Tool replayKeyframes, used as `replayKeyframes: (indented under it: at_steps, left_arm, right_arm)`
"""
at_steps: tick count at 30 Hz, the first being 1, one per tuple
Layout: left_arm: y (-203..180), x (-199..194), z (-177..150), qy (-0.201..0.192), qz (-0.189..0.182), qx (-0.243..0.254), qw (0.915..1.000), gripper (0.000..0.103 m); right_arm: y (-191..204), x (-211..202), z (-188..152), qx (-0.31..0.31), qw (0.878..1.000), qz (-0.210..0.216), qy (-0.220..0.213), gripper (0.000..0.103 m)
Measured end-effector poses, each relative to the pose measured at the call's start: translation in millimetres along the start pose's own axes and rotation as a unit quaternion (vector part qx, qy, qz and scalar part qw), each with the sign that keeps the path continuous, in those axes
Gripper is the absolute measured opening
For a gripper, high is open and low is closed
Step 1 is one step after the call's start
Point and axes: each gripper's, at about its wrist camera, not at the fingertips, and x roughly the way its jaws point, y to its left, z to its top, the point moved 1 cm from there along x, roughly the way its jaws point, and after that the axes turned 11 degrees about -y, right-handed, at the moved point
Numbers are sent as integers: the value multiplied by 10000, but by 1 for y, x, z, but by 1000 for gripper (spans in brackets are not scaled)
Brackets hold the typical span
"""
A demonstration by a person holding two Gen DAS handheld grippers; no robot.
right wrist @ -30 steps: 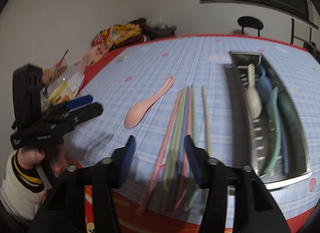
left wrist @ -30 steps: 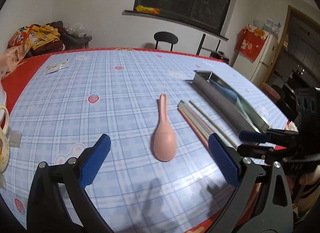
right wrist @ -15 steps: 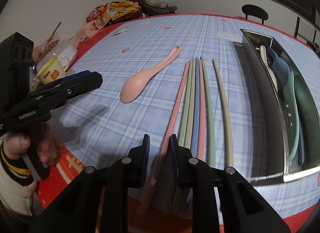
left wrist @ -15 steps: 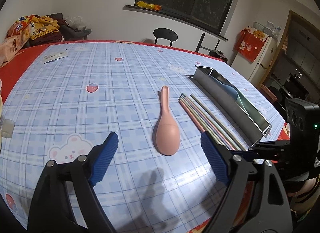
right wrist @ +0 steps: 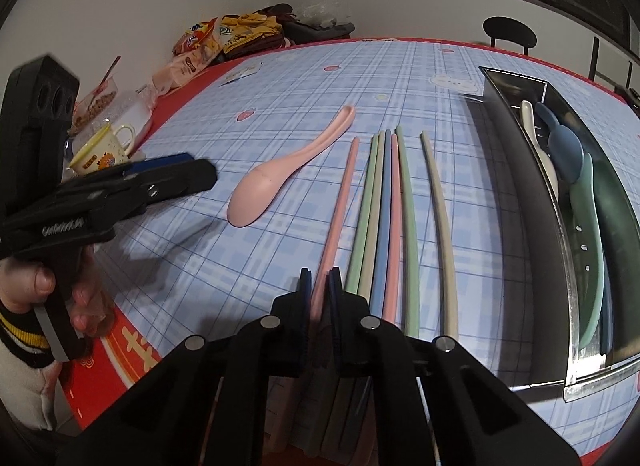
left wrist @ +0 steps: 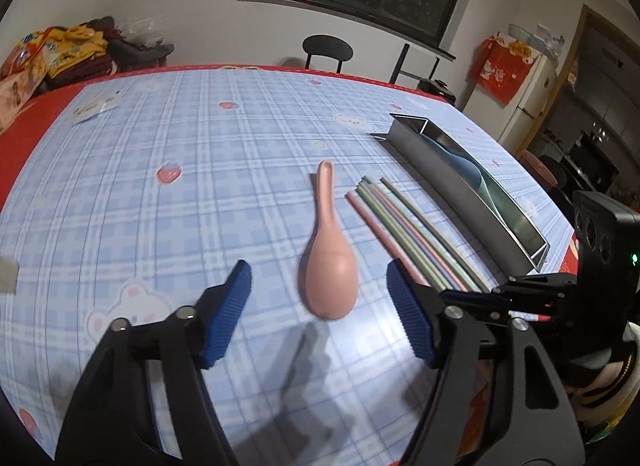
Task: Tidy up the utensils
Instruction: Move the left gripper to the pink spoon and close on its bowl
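Our right gripper [right wrist: 319,298] has its blue pads pressed together on the near end of the pink chopstick [right wrist: 340,201], the leftmost of a row of chopsticks [right wrist: 386,217] lying side by side on the checked tablecloth [right wrist: 304,77]. Our left gripper [left wrist: 320,306] is closing, its pads on either side of the bowl of the pink spoon [left wrist: 328,254] without touching it. The spoon lies just left of the chopsticks. Right of them stands the metal tray [right wrist: 560,250], which holds more spoons [right wrist: 568,153]. A mug [right wrist: 105,147] sits near the table's left edge.
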Motion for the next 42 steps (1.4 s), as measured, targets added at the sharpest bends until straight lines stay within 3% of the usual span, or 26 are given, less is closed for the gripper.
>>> replayKeyframes:
  at_steps: [2,5,10,15,17,21,24,26,28,30,34,42]
  left_arm:
    - [-8,8,4,59,125,231,9996,53]
    - [-27,19,6,150,388,874,9953,53]
    - [-57,34,-1,387,619,1919,9787,54]
    - [-56,49,-8,630,703,2064,9739,51]
    - [-55,53,-10,691,744,2105,9723,43]
    - [-54,53,-13,661,803,2111,9719,40]
    - [-44,47,-9,596,579,1689,9821,40]
    - [-26,44,-6,648,211,957,9931,40]
    - [-1,40,-3,663,-111,51,9977,39]
    - [17,38,-2,682,-279,-558,9957,39]
    - [35,33,-4,695,-423,-1098,9906,39]
    - [50,25,-5,726,-368,-1355,9874,40]
  right_arm:
    - [0,0,0,19,10000,14,-6,9]
    - [-3,0,0,105,9999,81,-9,9]
    - [-6,-1,-1,214,9996,170,-13,9]
    - [-9,0,0,274,9994,225,-16,9]
    - [-10,0,0,315,9992,259,-15,9]
    - [-10,-1,0,346,9990,289,-14,9]
    - [-11,-1,-1,370,9988,310,-16,9]
    - [-12,-1,-1,393,9987,327,-16,9]
    - [-12,-2,-1,412,9986,342,-16,9]
    - [-12,-2,-1,420,9985,351,-16,9]
    - [-13,-2,-2,461,9982,383,-17,9]
    - [-15,-1,-1,500,9979,415,-15,9]
